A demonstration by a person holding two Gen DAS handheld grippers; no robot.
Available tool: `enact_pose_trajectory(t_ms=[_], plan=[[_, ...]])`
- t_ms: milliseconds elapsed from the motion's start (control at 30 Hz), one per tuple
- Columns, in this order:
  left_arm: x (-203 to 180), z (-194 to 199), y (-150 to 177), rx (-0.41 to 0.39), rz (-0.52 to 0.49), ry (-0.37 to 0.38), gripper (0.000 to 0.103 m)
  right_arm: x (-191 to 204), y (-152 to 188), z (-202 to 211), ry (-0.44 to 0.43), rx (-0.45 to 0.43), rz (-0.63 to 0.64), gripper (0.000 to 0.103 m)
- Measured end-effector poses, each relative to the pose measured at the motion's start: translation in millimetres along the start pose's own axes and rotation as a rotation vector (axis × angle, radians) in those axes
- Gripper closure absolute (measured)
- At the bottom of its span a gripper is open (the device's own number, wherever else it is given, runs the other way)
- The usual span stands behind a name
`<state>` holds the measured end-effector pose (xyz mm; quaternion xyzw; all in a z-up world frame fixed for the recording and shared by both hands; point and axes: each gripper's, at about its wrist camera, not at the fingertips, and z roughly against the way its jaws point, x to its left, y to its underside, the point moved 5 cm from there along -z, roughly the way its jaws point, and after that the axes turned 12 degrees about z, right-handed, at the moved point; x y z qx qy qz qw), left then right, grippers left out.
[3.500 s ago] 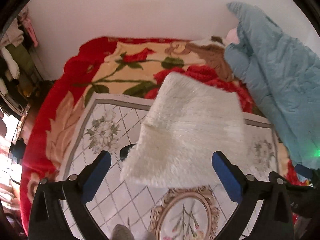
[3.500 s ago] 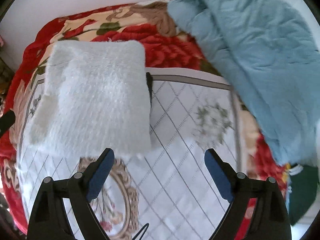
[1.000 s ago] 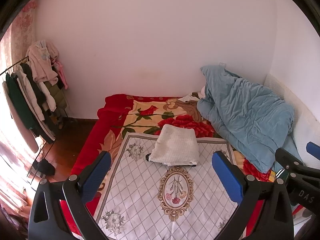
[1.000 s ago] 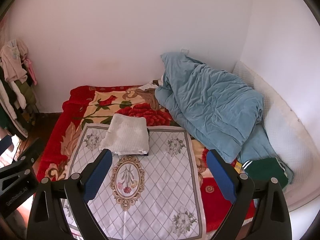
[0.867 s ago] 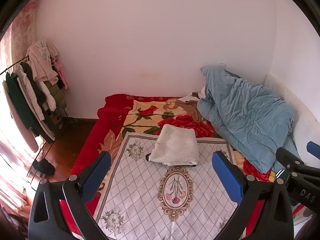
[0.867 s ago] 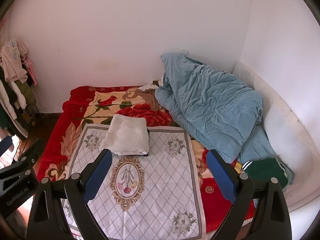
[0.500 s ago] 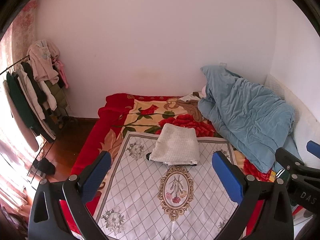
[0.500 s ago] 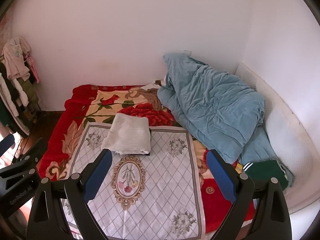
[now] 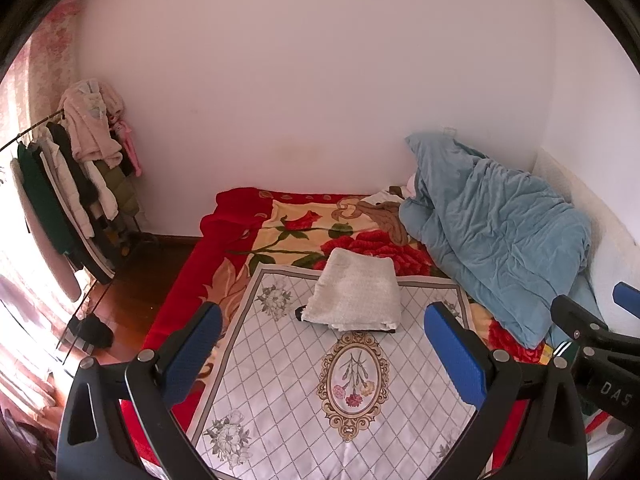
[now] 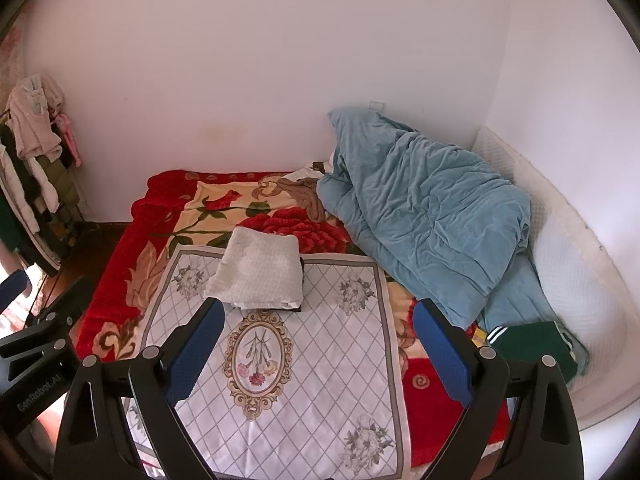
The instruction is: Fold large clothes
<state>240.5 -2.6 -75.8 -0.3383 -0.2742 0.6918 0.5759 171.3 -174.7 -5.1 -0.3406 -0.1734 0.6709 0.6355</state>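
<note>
Left wrist view: left gripper point(image 9: 326, 346) spread wide, holding nothing; one folded white garment point(image 9: 354, 295) at the far edge of the patterned mat point(image 9: 280, 392); leave it square, you need no regrasp.
Right wrist view: right gripper point(image 10: 320, 344) likewise wide, empty; one blue quilt point(image 10: 420, 216); one green garment point(image 10: 528, 340), likely your next pick.
</note>
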Motion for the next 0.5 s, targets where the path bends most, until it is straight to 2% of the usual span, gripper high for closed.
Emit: enact_pose_trajectory(t_ms=[500], plan=[[-2.1, 2.2, 1.2, -0.004, 0.009, -0.001, 0.0, 5.1, 1.5, 0.8, 0.002, -0.001, -0.003, 0.006]])
